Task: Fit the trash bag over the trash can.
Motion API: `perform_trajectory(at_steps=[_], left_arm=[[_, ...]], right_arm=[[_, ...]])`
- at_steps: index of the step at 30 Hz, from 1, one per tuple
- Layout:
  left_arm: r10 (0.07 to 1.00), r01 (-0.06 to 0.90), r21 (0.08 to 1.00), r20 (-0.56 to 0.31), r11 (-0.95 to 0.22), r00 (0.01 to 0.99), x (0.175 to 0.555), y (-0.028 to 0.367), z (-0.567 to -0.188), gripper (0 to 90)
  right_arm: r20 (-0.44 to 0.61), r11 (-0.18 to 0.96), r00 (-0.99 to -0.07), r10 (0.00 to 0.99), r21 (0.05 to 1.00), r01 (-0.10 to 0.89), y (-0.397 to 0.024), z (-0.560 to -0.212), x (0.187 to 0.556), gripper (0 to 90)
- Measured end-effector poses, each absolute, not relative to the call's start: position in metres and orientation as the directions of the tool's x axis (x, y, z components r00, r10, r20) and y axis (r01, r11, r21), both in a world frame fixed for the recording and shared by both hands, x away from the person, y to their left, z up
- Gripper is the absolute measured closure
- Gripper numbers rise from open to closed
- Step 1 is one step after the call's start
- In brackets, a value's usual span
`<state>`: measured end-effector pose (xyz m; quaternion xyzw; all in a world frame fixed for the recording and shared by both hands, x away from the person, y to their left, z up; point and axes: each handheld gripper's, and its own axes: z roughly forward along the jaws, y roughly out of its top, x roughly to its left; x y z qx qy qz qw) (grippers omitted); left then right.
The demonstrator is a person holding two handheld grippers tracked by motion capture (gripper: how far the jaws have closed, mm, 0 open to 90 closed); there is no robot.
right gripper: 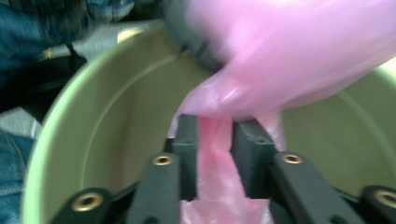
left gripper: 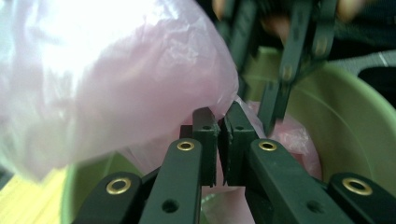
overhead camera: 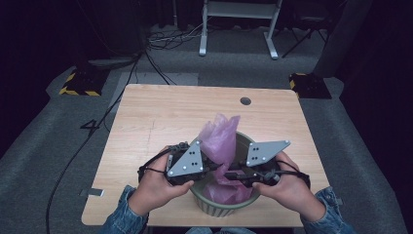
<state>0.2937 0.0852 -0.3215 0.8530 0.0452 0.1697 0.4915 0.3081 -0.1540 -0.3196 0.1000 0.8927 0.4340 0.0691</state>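
From the high view, your left gripper (overhead camera: 210, 168) and right gripper (overhead camera: 229, 174) meet nose to nose over the near half of the green bucket (overhead camera: 246, 204), which stands at the near edge of the wooden table (overhead camera: 156, 122). The pink plastic bag (overhead camera: 221, 134) sits in the bucket and rises out of it, its long axis roughly upright, its free top pointing up and away from you, beyond both tips. Neither hand is clearly nearer; both are at the film, one on each side.

In the left gripper view, your jaws stand almost together with only a slit between the pads, closed on a thin fold of the bag (left gripper: 116, 79). The bulk of the film billows above and to the left of the tips, and the other gripper (left gripper: 280, 70) hangs just beyond, pointing down into the bucket (left gripper: 355, 121).

In the right gripper view, your jaws stand partly apart with a twisted strand of the bag (right gripper: 212, 154) running straight down between them. The strand fills the gap, though I cannot tell whether the pads truly press on it. The bag's body swells above and to the right of the tips, with the bucket wall (right gripper: 107, 121) curving behind.

I judge that the coming move turns on spreading the film sideways toward the rim.
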Motion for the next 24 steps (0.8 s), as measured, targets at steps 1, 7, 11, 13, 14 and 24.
perform_trajectory(at_steps=[1,7,11,13,14,24], left_arm=[[0.238,-0.092,0.847,0.249,-0.524,0.939,0.293,0.084,-0.323,86.1],[0.208,-0.093,0.808,0.258,-0.582,0.944,0.292,0.074,-0.329,86.9],[0.197,-0.096,0.803,0.257,-0.589,0.946,0.292,0.071,-0.331,85.5],[0.203,-0.096,0.810,0.257,-0.578,0.945,0.291,0.071,-0.330,79.6],[0.211,-0.090,0.817,0.251,-0.569,0.945,0.291,0.072,-0.330,77.4],[0.314,-0.030,0.888,0.194,-0.459,0.929,0.291,0.090,-0.324,47.4]], right_arm=[[-0.036,0.589,-0.966,0.255,0.799,0.126,-0.159,-0.315,0.310,64.7],[-0.019,0.531,-0.953,0.303,0.834,0.152,-0.172,-0.306,0.313,49.4],[-0.023,0.496,-0.952,0.306,0.857,0.139,-0.173,-0.304,0.310,66.7],[-0.031,0.503,-0.955,0.296,0.855,0.128,-0.173,-0.304,0.309,80.5],[-0.039,0.507,-0.954,0.297,0.853,0.123,-0.173,-0.305,0.309,86.1],[-0.026,0.503,-0.939,0.344,0.849,0.161,-0.175,-0.320,0.309,90.0]])
